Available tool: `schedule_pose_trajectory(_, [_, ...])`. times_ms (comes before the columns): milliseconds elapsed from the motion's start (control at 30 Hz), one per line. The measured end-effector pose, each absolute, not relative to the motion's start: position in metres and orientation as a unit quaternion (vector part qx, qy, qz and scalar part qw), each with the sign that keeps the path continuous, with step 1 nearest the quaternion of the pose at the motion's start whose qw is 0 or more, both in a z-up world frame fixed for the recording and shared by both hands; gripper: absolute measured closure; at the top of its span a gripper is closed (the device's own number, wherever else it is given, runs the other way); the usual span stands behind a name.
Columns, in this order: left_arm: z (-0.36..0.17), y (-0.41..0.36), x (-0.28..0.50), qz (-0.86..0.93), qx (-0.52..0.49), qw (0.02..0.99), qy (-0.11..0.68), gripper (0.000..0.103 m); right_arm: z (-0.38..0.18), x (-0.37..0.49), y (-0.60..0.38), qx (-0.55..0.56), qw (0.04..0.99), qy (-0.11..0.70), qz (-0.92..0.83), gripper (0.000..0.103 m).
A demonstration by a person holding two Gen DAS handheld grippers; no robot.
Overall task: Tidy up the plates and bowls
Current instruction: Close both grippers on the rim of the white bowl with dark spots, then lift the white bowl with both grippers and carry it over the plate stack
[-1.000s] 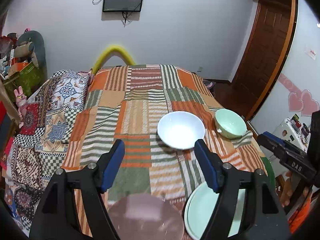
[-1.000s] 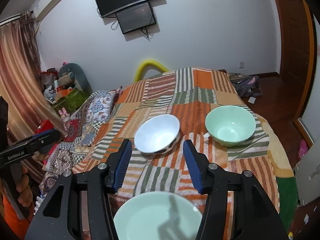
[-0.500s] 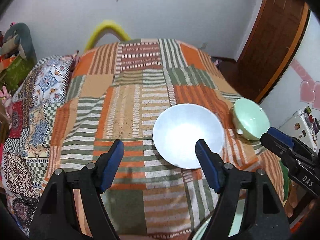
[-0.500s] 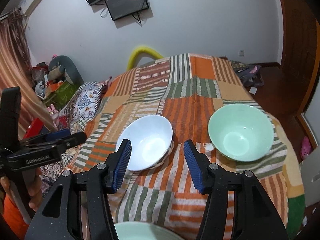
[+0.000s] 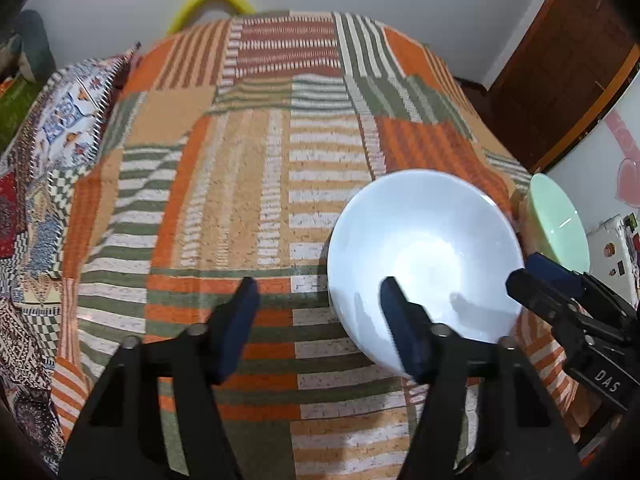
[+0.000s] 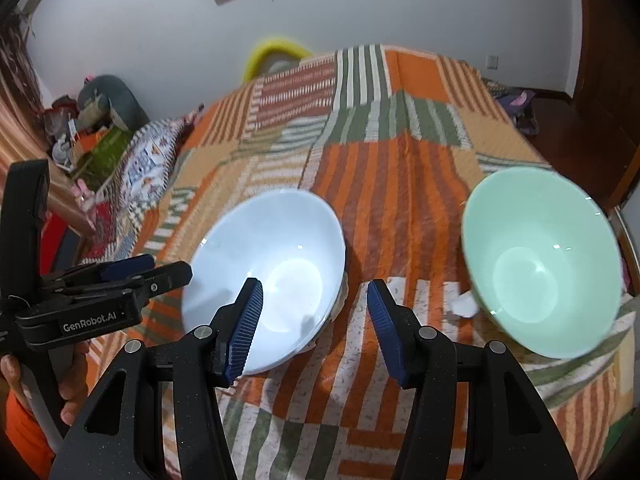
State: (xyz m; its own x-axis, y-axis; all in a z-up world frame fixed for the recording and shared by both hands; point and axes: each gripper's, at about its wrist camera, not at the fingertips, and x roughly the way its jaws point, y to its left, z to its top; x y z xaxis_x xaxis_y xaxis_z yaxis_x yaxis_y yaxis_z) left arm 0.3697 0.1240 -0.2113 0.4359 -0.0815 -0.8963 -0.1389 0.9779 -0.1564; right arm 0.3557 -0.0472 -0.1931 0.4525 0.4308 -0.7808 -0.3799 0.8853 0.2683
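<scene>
A white bowl point(image 5: 424, 256) sits on the striped patchwork bedspread point(image 5: 256, 184); it also shows in the right wrist view point(image 6: 268, 276). A mint green bowl point(image 6: 540, 260) stands to its right, seen at the right edge of the left wrist view point(image 5: 556, 220). My left gripper point(image 5: 320, 316) is open, its right finger over the white bowl's near rim. My right gripper point(image 6: 314, 316) is open, its left finger over the white bowl's right side, the green bowl off to its right. Both are empty.
A patterned pillow point(image 5: 68, 112) lies on the bed's left side. A yellow curved object point(image 5: 212, 0) stands behind the bed. A wooden door point(image 5: 560, 68) is at the far right. Clutter point(image 6: 88, 120) is piled by the left wall.
Both grippers have moved forward and down toward the white bowl, which now looks much larger. The plates seen earlier at the near edge have left both views.
</scene>
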Motion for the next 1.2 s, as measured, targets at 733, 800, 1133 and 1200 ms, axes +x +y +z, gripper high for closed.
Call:
schedule_pose_trajectory(733, [-0.233, 0.111, 0.38, -0.02, -0.102, 0.831, 0.547, 0.091, -0.214, 0.368, -0.034, 0.007, 0.836, 0.498, 0.229, 0.085])
schedule_pose_trajectory(800, [-0.23, 0.109, 0.375, -0.018, -0.096, 0.833, 0.544, 0.091, -0.212, 0.365, -0.035, 0.008, 0.836, 0.498, 0.23, 0.085])
schedule_pose_trajectory(1133, [-0.194, 0.099, 0.34, -0.013, -0.071, 0.854, 0.515, 0.091, -0.19, 0.343, -0.041, 0.02, 0.842, 0.481, 0.241, 0.085])
schedule_pose_trajectory(1200, [-0.185, 0.097, 0.329, -0.013, -0.068, 0.859, 0.507, 0.091, -0.185, 0.337, -0.042, 0.024, 0.844, 0.476, 0.245, 0.085])
